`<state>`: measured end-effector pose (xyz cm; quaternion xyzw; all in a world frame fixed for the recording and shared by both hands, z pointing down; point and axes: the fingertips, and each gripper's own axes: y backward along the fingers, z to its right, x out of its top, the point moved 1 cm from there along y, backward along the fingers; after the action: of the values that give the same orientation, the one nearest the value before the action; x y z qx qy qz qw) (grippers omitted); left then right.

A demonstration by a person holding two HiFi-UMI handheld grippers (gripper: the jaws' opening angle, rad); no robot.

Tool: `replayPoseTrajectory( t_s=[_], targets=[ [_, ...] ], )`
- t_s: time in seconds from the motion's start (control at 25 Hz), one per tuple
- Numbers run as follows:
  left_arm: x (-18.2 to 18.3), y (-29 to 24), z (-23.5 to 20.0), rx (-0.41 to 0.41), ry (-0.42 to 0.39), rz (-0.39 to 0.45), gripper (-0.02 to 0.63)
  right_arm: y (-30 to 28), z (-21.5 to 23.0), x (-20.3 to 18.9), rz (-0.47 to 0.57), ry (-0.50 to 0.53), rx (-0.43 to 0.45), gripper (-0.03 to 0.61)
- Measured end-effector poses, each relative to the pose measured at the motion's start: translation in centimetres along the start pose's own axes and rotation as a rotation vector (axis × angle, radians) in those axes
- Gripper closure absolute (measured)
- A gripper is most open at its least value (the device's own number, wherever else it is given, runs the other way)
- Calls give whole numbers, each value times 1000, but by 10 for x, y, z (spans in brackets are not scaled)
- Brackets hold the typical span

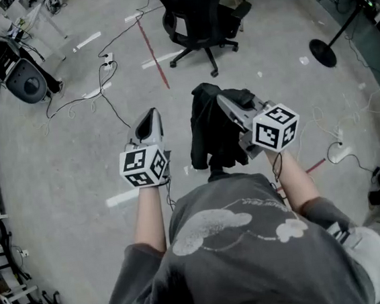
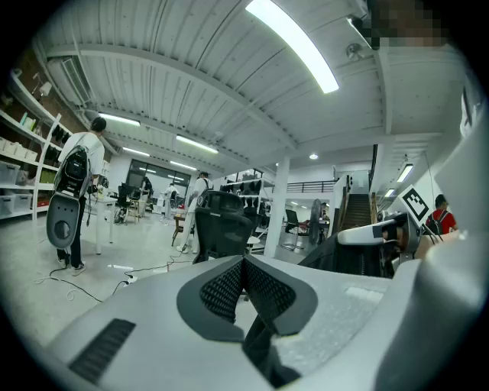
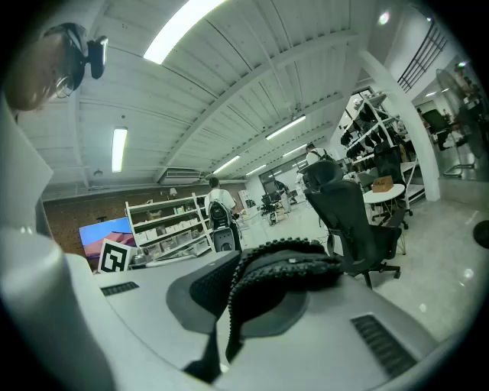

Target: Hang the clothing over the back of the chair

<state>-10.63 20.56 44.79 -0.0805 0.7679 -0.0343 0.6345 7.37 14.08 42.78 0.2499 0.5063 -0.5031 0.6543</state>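
Observation:
A black garment [image 1: 210, 133] hangs from my right gripper [image 1: 226, 103], which is shut on its upper edge. In the right gripper view a ribbed black fold of the garment [image 3: 284, 266] bulges out between the closed pads. My left gripper [image 1: 150, 120] is held level to the left of it, shut with nothing in it; its mesh pads [image 2: 229, 286] meet in the left gripper view. A black office chair [image 1: 195, 16] stands a few steps ahead on the concrete floor, also seen as the chair [image 2: 222, 229] and the chair [image 3: 356, 221] in both gripper views. The garment [image 2: 345, 257] shows at the right of the left gripper view.
Cables [image 1: 96, 90] and a red tape line [image 1: 153, 56] cross the floor between me and the chair. A round stand base [image 1: 323, 53] is at the right, a power strip [image 1: 339, 153] nearer. A black and grey machine [image 1: 16, 67] sits at the left. Shelves [image 3: 169, 224] and people stand farther off.

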Motion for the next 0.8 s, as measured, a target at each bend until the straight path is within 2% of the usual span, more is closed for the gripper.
replayPoseTrajectory(
  t_s=[0.48,0.6,0.72,0.8],
  targets=[
    [-19,21,13,-9,36,-27,612,35,11,-20,-12,-24,-91,578],
    [-22,28,12,-9,52,-22,612,45,17,-29,-15,-62,-119,578],
    [-27,26,6,-14,26,-40,612,45,26,-28,1,-129,-150,578],
    [-26,19,1,-4,11,-45,612,44,30,-19,20,-123,-151,578]
  ],
)
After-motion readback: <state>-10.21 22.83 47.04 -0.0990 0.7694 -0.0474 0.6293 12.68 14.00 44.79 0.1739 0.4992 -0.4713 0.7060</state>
